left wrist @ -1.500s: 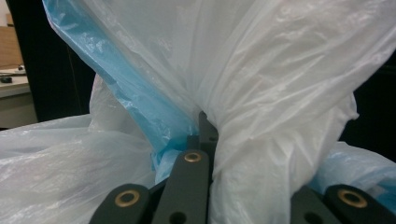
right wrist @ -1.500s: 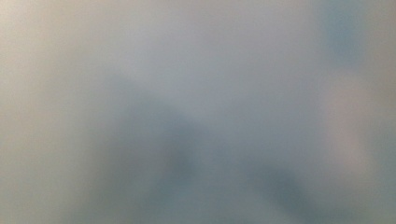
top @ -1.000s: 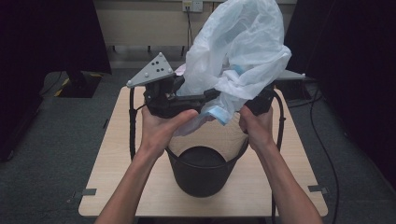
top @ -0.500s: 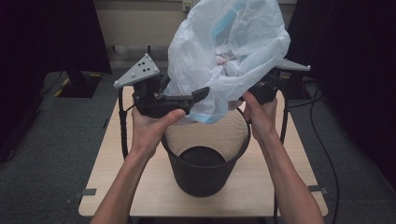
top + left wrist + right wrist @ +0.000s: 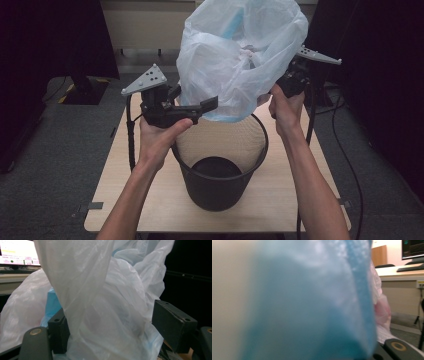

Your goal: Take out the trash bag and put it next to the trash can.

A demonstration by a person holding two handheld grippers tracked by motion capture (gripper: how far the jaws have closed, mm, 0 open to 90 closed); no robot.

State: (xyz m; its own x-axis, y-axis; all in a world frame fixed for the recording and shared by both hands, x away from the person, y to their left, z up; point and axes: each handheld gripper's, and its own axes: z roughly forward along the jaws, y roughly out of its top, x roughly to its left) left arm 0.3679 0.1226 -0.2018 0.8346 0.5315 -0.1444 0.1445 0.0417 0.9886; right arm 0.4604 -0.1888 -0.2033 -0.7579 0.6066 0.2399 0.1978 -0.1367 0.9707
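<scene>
A big translucent white and blue plastic bag hangs puffed up over a black bin on the wooden table. My left gripper reaches under the bag's lower left side. Its jaws have just been opening and stand wide apart, with loose bag film hanging between the pads. My right gripper is at the bag's right edge, shut on the film and holding it up. Blue film hides its jaws in the right gripper view.
The bin stands near the middle of the table, right below the bag, with its mouth open. Cables trail from both grippers down past the table's sides. Dark curtains flank the table, and a desk with monitors stands behind.
The left jaws have spread and let go of the bag's bunched lower end. The right hand has moved out to the right. The bag now hangs fuller and nearer the bin's mouth.
</scene>
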